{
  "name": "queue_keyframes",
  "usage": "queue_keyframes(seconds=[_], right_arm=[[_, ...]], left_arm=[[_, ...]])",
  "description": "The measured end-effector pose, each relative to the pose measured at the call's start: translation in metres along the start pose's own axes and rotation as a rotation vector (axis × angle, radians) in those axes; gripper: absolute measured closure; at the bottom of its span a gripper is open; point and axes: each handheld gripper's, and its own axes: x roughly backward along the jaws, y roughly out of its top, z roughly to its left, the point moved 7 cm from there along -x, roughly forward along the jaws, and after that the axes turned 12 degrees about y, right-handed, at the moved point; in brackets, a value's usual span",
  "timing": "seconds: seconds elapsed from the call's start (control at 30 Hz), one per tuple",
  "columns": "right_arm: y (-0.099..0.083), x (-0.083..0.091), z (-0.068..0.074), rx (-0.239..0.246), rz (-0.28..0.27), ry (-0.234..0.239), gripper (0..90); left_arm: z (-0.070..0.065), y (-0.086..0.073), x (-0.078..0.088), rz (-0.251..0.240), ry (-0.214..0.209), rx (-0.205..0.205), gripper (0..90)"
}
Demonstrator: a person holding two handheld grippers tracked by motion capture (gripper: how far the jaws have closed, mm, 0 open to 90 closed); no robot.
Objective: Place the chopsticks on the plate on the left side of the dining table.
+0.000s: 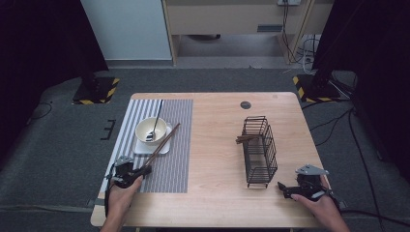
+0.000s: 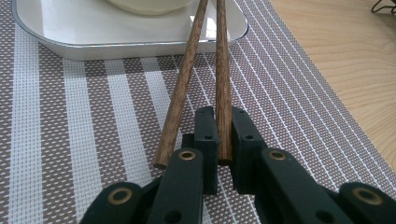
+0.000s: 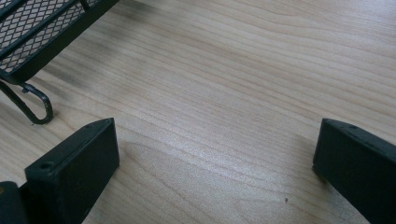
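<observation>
Two chopsticks [image 1: 162, 142] lie slanted on the striped placemat [image 1: 174, 169] in the high view, their far ends propped on the white tray [image 1: 164, 147] beside the bowl [image 1: 151, 129], their near ends at the tip of the left gripper [image 1: 143, 170]. A spoon [image 1: 155, 123] stands in the bowl. The right gripper [image 1: 282, 187] rests on the table [image 1: 217, 145], just short of the black wire basket [image 1: 260, 151], which holds more chopsticks [image 1: 244, 139].

Left gripper view: the left gripper [image 2: 223, 135] has its jaws drawn narrow, clamped on the near end of one chopstick [image 2: 223, 84]. The second chopstick [image 2: 180, 93] lies free just left of the jaws, on the mat, angling toward the first at the tray.

Right gripper view: the right gripper [image 3: 215, 154] has its jaws wide apart over bare wood, nothing between them; the basket's foot [image 3: 32, 105] sits ahead and to the left.
</observation>
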Motion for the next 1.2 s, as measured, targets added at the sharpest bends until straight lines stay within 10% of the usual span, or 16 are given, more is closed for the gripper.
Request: queue_keyframes(seconds=[1.2], right_arm=[[0.0,0.0,0.0001,-0.001,0.0,-0.001,0.2]], left_arm=[[-0.0005,-0.0004,-0.0053,0.019,0.007,-0.001,82.6]])
